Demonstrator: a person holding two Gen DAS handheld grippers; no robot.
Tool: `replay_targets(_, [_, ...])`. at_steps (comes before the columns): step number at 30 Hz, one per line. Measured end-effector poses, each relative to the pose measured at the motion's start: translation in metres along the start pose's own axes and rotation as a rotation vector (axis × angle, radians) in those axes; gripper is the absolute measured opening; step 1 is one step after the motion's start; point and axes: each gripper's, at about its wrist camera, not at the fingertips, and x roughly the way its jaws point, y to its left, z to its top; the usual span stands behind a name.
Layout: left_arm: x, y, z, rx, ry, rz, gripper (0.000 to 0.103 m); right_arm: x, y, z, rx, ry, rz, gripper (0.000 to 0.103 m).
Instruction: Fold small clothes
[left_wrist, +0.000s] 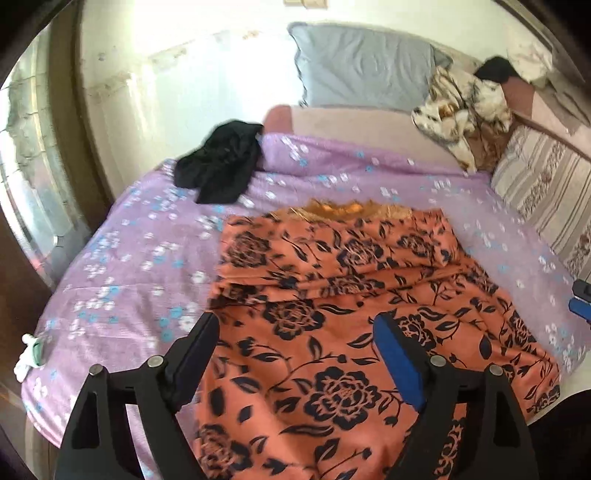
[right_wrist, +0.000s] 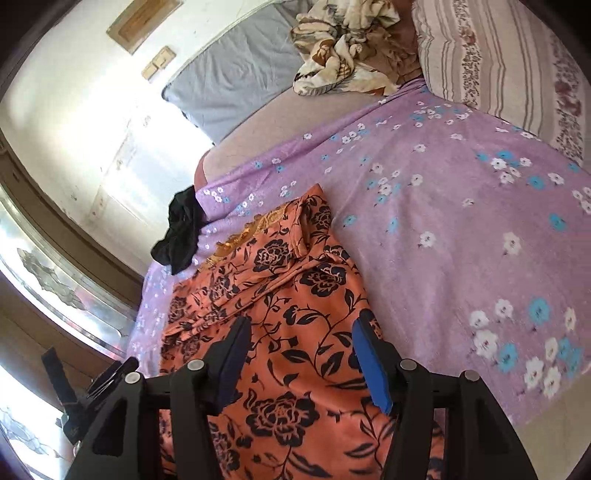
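Note:
An orange garment with black roses (left_wrist: 332, 302) lies spread on the purple flowered bedspread (left_wrist: 122, 258), its far part folded over itself, with a gold lace edge at the far end. My left gripper (left_wrist: 295, 328) hovers above its near half, open, nothing between the fingers. The same orange garment (right_wrist: 288, 295) runs lengthwise in the right wrist view. Above it my right gripper (right_wrist: 301, 332) is open and holds nothing. The right gripper's blue pad (left_wrist: 580, 299) peeks in at the right edge of the left wrist view; the left gripper's body (right_wrist: 85, 391) shows at lower left in the right wrist view.
A crumpled black garment (left_wrist: 221, 162) lies at the bedspread's far left. A grey pillow (left_wrist: 362, 66), a cream flowered cloth (left_wrist: 461, 107) and a striped cushion (left_wrist: 546, 192) sit at the back and right. A wall and window frame (left_wrist: 33, 155) border the left.

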Motion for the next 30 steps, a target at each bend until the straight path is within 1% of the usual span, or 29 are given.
replay_targets(2, [-0.011, 0.01, -0.002, -0.018, -0.004, 0.008, 0.089, -0.01, -0.003, 0.002, 0.01, -0.005, 0.012, 0.061])
replay_targets(5, [-0.02, 0.029, -0.006, -0.059, 0.006, 0.021, 0.089, -0.025, -0.008, 0.005, 0.017, -0.015, 0.027, 0.064])
replay_targets(8, [-0.019, 0.046, -0.013, -0.092, 0.042, 0.021, 0.089, -0.036, -0.017, 0.008, 0.021, -0.002, 0.034, 0.065])
replay_targets(10, [-0.015, 0.056, -0.022, -0.096, 0.076, 0.036, 0.089, -0.038, -0.028, 0.009, 0.028, 0.023, 0.033, 0.066])
replay_targets(13, [-0.009, 0.069, -0.037, -0.107, 0.125, 0.046, 0.089, -0.03, -0.048, 0.003, 0.04, 0.096, -0.001, 0.066])
replay_targets(15, [-0.001, 0.08, -0.049, -0.137, 0.171, 0.033, 0.089, -0.02, -0.062, -0.004, 0.052, 0.163, -0.027, 0.066])
replay_targets(16, [0.001, 0.084, -0.055, -0.155, 0.189, 0.026, 0.087, -0.014, -0.069, -0.008, 0.058, 0.202, -0.038, 0.066])
replay_targets(18, [0.006, 0.093, -0.07, -0.194, 0.238, 0.0, 0.076, -0.004, -0.074, -0.013, 0.048, 0.275, -0.032, 0.066])
replay_targets(19, [0.008, 0.095, -0.075, -0.202, 0.257, -0.006, 0.068, 0.002, -0.074, -0.016, 0.033, 0.318, -0.03, 0.066])
replay_targets(20, [0.011, 0.098, -0.081, -0.21, 0.28, -0.013, 0.061, 0.007, -0.073, -0.018, 0.017, 0.352, -0.035, 0.066])
replay_targets(21, [0.013, 0.1, -0.087, -0.218, 0.299, -0.021, 0.06, 0.013, -0.071, -0.02, -0.008, 0.394, -0.045, 0.066])
replay_targets(23, [0.015, 0.106, -0.098, -0.243, 0.328, -0.035, 0.06, 0.021, -0.067, -0.021, -0.052, 0.462, -0.078, 0.066])
replay_targets(25, [0.016, 0.111, -0.106, -0.268, 0.357, -0.053, 0.06, 0.026, -0.066, -0.016, -0.075, 0.496, -0.105, 0.066])
replay_targets(27, [0.019, 0.115, -0.113, -0.293, 0.389, -0.082, 0.064, 0.035, -0.07, -0.009, -0.067, 0.524, -0.123, 0.066])
replay_targets(28, [0.02, 0.116, -0.115, -0.304, 0.4, -0.09, 0.07, 0.039, -0.071, -0.008, -0.061, 0.537, -0.123, 0.066])
replay_targets(29, [0.021, 0.118, -0.117, -0.313, 0.41, -0.096, 0.076, 0.046, -0.07, -0.01, -0.053, 0.569, -0.114, 0.066])
replay_targets(30, [0.023, 0.118, -0.119, -0.321, 0.422, -0.105, 0.077, 0.052, -0.069, -0.014, -0.049, 0.601, -0.106, 0.066])
